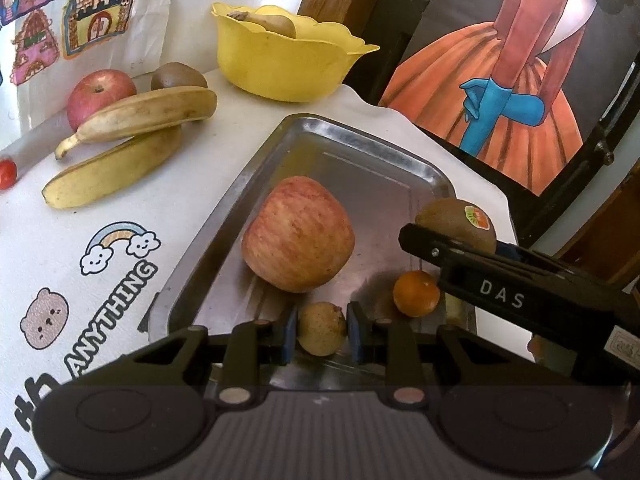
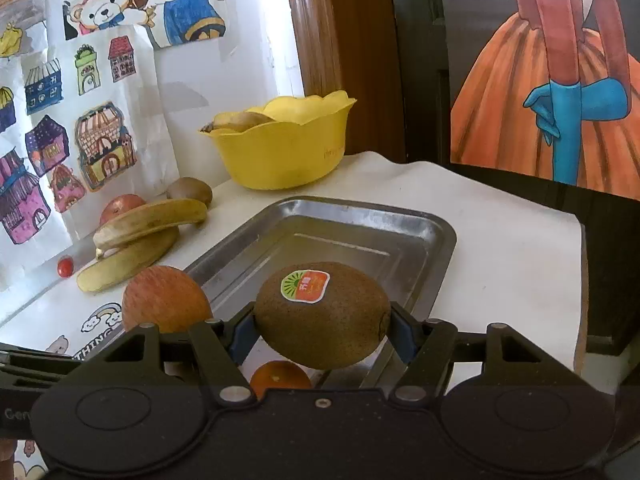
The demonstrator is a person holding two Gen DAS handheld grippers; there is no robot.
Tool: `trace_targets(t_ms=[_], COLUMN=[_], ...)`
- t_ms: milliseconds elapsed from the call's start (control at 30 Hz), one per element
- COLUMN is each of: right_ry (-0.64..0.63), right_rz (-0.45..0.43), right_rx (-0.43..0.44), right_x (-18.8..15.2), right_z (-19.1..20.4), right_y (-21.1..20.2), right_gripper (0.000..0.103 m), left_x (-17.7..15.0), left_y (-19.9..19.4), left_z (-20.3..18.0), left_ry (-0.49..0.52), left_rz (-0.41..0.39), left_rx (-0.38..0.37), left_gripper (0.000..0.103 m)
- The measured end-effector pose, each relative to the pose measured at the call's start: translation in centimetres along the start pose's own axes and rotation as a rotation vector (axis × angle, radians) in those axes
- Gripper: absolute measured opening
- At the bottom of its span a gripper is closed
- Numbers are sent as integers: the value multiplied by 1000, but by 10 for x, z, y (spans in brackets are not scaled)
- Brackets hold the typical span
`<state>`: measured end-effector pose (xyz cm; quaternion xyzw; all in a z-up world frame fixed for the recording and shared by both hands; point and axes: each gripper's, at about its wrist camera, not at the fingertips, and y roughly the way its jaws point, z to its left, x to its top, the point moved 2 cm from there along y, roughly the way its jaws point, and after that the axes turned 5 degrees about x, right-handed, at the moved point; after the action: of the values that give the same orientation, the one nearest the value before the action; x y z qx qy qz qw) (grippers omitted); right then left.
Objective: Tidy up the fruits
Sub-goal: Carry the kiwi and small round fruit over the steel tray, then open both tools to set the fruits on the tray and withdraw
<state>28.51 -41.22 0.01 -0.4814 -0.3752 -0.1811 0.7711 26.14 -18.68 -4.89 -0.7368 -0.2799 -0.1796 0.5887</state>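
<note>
Under the right hand-held gripper (image 2: 322, 330), an orange (image 2: 280, 376) (half hidden).

Both wrist views look closely down (left nearer) onto the tray (image 1: 240, 184) (image 2: 436, 236).

Far half of tray (image 1: 360, 152) bare, passable; apple (image 1: 298, 234), orange (image 1: 416, 294) crowd near half.
</note>
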Motion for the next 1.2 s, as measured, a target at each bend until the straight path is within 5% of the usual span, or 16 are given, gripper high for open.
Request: trace_targets(t_ms=[167, 700, 1200], right_ry=[10, 10, 28], right_rz=[28, -55, -109], right_rx=[-9, -54, -193], right_x=[-1, 0, -12], right_z=[1, 10, 48], right_y=[7, -22, -68], right_gripper=[69, 96, 102], left_x=[0, 2, 7], left_y=[1, -27, -66], left_z=[0, 14, 59], left_ry=[-1, -15, -15], left_rz=[2, -58, -146], left_rx=[9, 9, 45], left_gripper=[30, 81, 100])
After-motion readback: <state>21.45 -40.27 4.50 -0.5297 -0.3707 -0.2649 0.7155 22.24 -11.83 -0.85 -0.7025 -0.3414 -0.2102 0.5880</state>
